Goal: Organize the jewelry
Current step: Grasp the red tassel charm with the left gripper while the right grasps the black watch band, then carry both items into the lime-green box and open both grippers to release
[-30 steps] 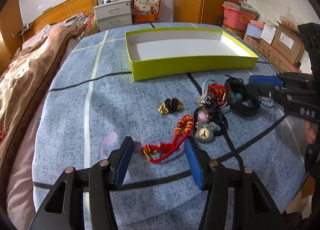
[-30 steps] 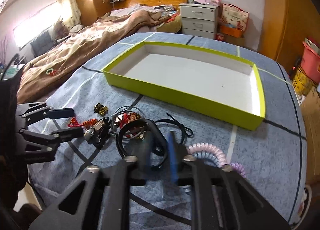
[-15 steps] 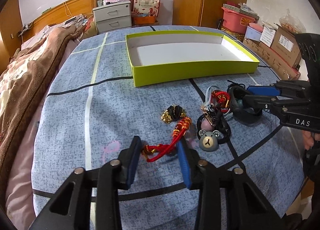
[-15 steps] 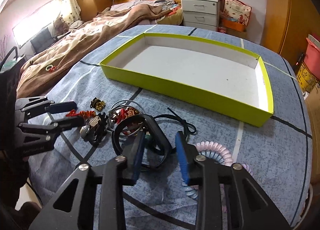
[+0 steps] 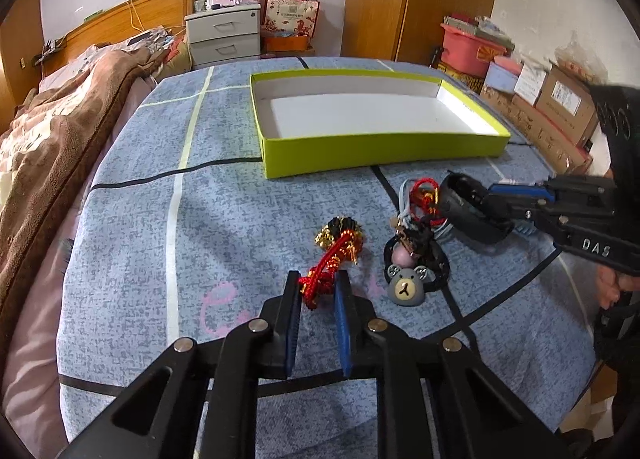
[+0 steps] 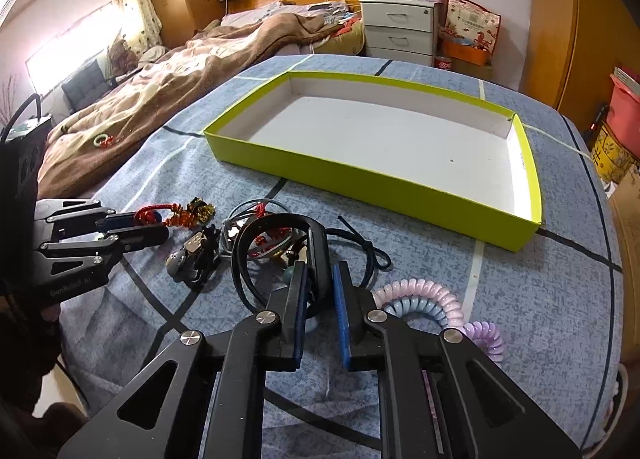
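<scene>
1. Starting with the left wrist view: the left gripper (image 5: 318,289) sits low over the blue patterned cloth (image 5: 224,219), its blue pads drawn in close around the near end of the red knotted cord (image 5: 320,279). The cord fills the narrow gap; firm pinch or only bracketed, cannot tell.
2. Same view: the cord's long axis runs from between the fingertips away and slightly right, ending in gold beads against the black-and-gold charm (image 5: 338,229).
3. Same view: just right of the cord lies the grey bear charm (image 5: 406,289), face up, touching a black ring and a pink bead behind it.
4. Same view: the right gripper (image 5: 476,201) enters from the right edge, lying roughly level, tips pointing left, closed onto the black bangle (image 5: 468,215).
5. Same view: the green tray (image 5: 380,153) stands beyond the pile, long axis left to right, white floor bare.
6. Moving to the right wrist view: the right gripper (image 6: 318,279) has its pads narrowly parted, with the bangle's (image 6: 280,233) thick black band standing between them; it looks gripped.
7. Same view: the bangle rises tilted from the fingertips, its open loop leaning away and left over a tangle of red cord, silver wire and dark cord.
8. Same view: a pastel coiled hair tie (image 6: 432,303) curves just right of the fingertips, on the cloth.
9. Same view: the left gripper (image 6: 156,225) comes in from the left, tips pointing right, the red cord (image 6: 176,215) at its tips.
10. Same view: the tray (image 6: 380,187) lies ahead, well apart from both grippers, long axis running from near-left to far-right.
</scene>
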